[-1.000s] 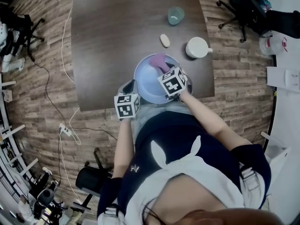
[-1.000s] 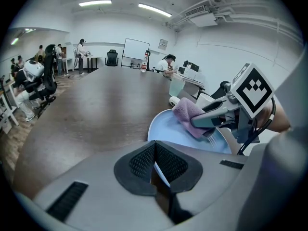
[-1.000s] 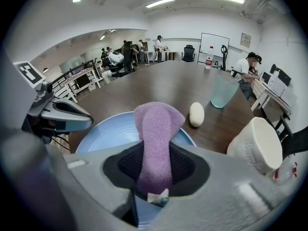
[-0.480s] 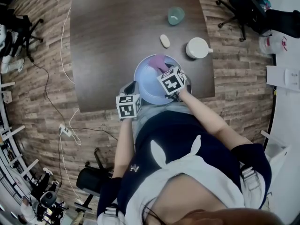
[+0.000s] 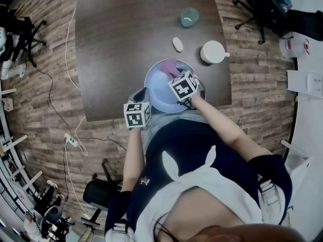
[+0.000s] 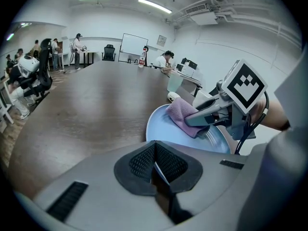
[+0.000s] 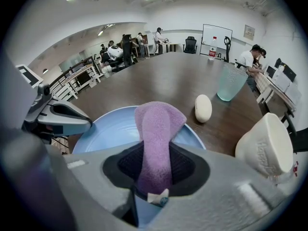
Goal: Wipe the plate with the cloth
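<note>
A light blue plate (image 5: pixel 160 92) lies at the table's near edge. My left gripper (image 5: pixel 140 95) is at the plate's left near rim, and in the left gripper view its jaws (image 6: pixel 155 165) are shut on the thin blue edge of the plate (image 6: pixel 168 131). My right gripper (image 5: pixel 175 74) hangs over the plate's right side, shut on a purple cloth (image 5: pixel 170 66). In the right gripper view the cloth (image 7: pixel 156 129) runs between the pads and folds forward over the plate (image 7: pixel 108 129). The cloth (image 6: pixel 180 113) rests on the plate's far part.
On the dark wooden table (image 5: pixel 126 34) beyond the plate stand a white mug (image 5: pixel 213 51), a teal cup (image 5: pixel 189 17) and a small white oval object (image 5: pixel 177 44). The table's near edge runs just under the plate. Office chairs and cables are on the floor around.
My right gripper with the cloth has shifted a little to the left and away over the plate. The left gripper and the plate have stayed put.
</note>
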